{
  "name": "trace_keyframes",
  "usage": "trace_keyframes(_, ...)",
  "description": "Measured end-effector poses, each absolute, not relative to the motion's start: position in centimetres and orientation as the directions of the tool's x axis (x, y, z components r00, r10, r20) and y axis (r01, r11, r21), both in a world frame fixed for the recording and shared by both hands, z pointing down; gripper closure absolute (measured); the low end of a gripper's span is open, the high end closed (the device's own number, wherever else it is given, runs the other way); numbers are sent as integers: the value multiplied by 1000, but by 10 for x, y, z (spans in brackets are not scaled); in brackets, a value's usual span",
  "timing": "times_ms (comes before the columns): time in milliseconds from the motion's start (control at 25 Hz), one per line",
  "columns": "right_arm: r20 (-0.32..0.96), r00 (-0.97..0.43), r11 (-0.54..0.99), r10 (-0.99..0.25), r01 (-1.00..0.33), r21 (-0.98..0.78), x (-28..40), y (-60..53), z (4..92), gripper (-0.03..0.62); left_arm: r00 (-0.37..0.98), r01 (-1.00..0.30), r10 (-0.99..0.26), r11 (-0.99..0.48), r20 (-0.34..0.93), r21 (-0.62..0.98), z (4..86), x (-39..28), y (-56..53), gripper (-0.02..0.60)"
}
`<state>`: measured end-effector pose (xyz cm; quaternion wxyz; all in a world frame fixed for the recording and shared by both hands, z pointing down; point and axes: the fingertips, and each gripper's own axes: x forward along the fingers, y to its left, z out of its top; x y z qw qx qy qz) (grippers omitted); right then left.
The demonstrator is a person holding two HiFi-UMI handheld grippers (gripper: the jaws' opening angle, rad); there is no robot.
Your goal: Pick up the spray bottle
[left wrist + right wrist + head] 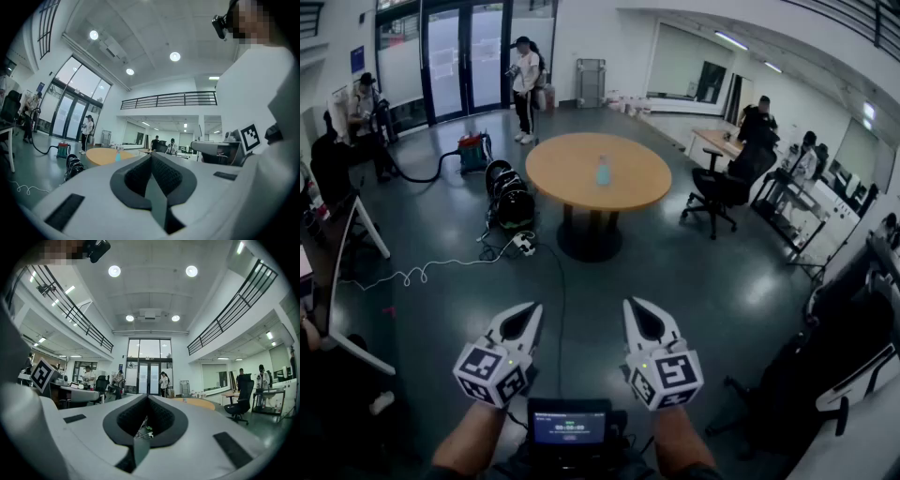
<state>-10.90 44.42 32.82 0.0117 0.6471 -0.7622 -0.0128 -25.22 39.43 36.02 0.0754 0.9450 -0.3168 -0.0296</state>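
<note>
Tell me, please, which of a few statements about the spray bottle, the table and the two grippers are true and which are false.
1. The spray bottle stands upright on the round table. True.
2. The left gripper is shut on the bottle. False: its jaws are together on nothing, well short of the table.
3. The right gripper has its jaws together. True.
4. Several other things share the tabletop with the bottle. False: in the head view only the bottle shows on it.
5. A white cable lies on the floor to the left of the table. True.
</note>
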Motion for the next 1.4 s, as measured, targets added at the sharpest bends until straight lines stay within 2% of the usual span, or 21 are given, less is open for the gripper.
trace_keyframes(600, 1, -155, 154, -988, -987, 53, -115, 435, 332, 595, 797, -594, -604, -787, -6, 166, 366, -258, 384, 586)
trace_keyframes(840, -5, -161, 161, -987, -987, 10, -132, 429, 330, 592, 797, -593, -603, -788, -16, 163, 367, -275, 375, 586)
trace_keyframes(1400, -14, -112, 111, -994, -992, 67, -166, 404, 324, 591, 838, -537, -546, -829, -14, 157, 371, -308, 353, 586)
